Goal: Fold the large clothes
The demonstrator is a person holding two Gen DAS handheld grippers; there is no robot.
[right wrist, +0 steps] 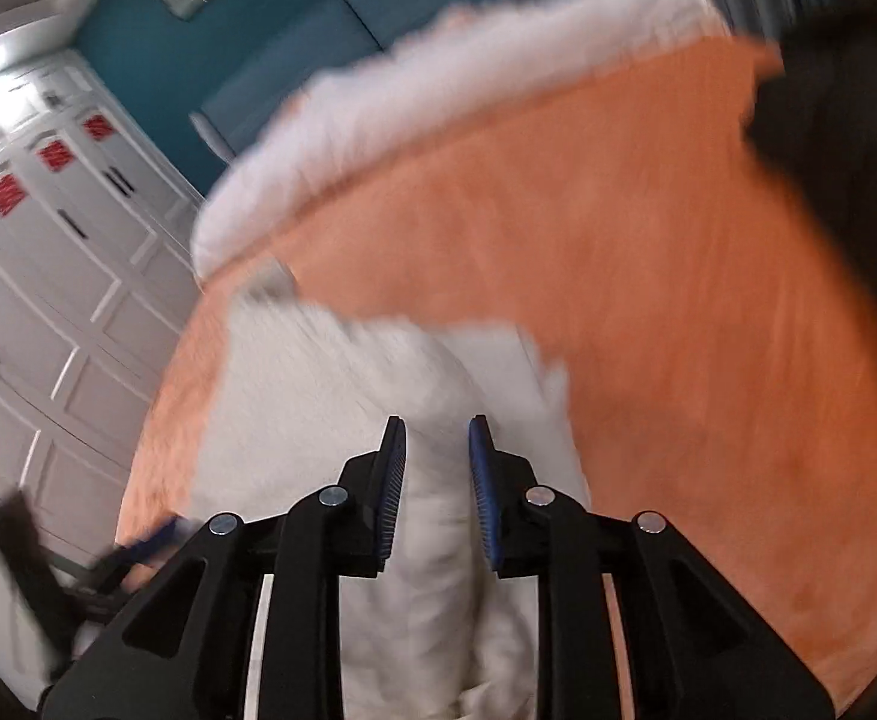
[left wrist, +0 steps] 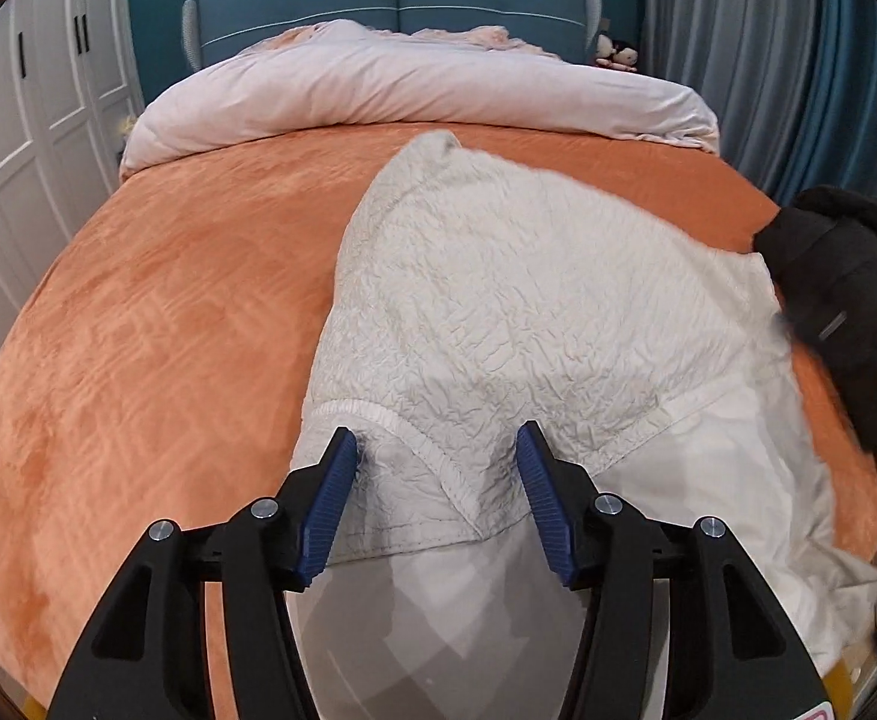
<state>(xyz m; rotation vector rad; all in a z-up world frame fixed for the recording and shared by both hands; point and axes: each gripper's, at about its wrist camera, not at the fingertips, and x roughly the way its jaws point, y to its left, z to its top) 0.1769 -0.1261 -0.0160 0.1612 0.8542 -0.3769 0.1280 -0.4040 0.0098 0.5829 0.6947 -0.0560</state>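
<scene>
A large white crinkled garment (left wrist: 498,324) lies spread on the orange bed cover (left wrist: 168,312), its elastic hem toward me. My left gripper (left wrist: 438,450) hovers over that hem, open, with its blue pads (left wrist: 333,510) apart and clear of the cloth. In the blurred right wrist view the same white garment (right wrist: 330,396) is bunched at the lower left of the bed cover (right wrist: 648,300). My right gripper (right wrist: 438,432) has its jaws narrow, and a fold of the white cloth fills the gap between them. The left gripper (right wrist: 150,540) shows as a blur at the lower left.
A rolled pale duvet (left wrist: 414,90) lies across the bed below the blue headboard (left wrist: 390,6). A black bulky garment (left wrist: 846,300) sits at the bed's right edge. White wardrobe doors (left wrist: 30,138) stand on the left, grey curtains (left wrist: 768,60) on the right.
</scene>
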